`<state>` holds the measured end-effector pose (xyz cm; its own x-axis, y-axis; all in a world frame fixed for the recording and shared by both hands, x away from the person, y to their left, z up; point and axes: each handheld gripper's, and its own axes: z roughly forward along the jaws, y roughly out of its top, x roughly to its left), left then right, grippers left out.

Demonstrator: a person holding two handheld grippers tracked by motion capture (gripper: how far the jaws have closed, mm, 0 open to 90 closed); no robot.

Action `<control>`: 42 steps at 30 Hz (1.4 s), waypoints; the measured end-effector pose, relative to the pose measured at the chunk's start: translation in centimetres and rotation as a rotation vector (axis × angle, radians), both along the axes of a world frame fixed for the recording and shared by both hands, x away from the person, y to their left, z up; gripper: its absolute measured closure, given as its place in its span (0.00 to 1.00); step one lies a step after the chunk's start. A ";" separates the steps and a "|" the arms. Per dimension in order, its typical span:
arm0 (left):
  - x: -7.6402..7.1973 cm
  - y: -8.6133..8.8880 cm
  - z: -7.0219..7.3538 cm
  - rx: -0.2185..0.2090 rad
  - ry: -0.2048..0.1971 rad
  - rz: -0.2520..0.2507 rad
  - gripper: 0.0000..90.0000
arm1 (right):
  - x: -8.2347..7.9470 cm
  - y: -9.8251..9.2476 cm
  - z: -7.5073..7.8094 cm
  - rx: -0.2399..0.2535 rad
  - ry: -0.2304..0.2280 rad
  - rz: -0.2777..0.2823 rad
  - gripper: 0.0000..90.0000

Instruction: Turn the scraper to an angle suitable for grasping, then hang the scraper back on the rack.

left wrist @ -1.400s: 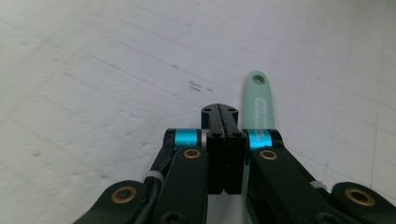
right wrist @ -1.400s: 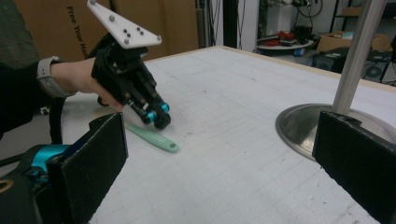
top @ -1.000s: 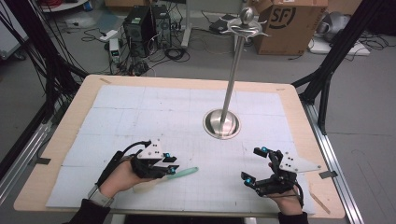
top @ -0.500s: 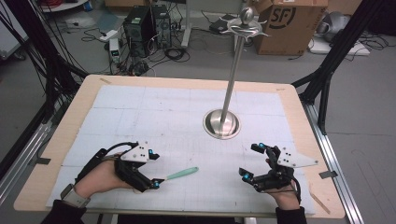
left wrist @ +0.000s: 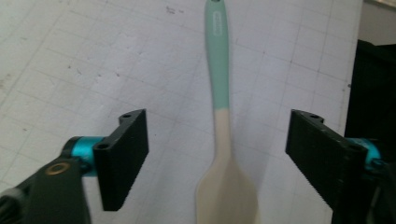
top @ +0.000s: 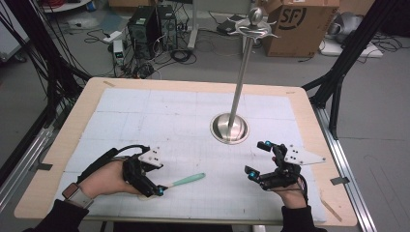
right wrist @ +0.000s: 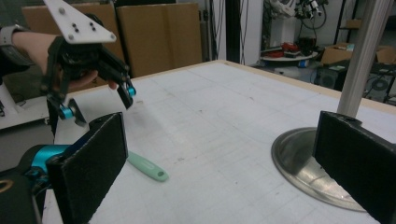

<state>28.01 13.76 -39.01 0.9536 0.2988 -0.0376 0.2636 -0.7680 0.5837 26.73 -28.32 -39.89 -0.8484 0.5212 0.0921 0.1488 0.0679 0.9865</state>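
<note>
Released, spatula (left wrist: 223,140) lies between left gripper's (left wrist: 217,158) just-opened jaws; right gripper (top: 260,159) open.

The high view looks forward and down over the whole bench (top: 121,101). Each tool's camera rides low and close; all three share the spatula (left wrist: 219,70).

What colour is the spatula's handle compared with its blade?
The spatula has a mint-green handle and a cream blade; the left gripper view shows it best.

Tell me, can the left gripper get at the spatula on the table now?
Probably yes: the left gripper hangs open right above the spatula, whose blade lies between the jaws with nothing in the way.
</note>
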 end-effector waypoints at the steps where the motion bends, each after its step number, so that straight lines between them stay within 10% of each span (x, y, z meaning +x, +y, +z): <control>1: 0.0 -0.3 -0.1 0.010 0.006 -0.004 0.26 | 0.0 0.0 0.0 0.000 0.000 0.000 0.03; 9: 0.9 -2.3 -1.1 0.137 0.080 -0.037 0.31 | 0.4 0.1 0.1 0.006 -0.004 0.003 0.03; 42: 1.2 -6.4 -1.5 0.453 0.101 -0.103 0.82 | 0.4 0.4 0.0 -0.009 -0.002 0.012 0.03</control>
<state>29.19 7.40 -40.56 0.9775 0.2103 -0.0191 0.2106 -0.9645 0.1593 27.13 -27.96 -39.93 -0.8547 0.5120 0.0861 0.1464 0.0786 0.9861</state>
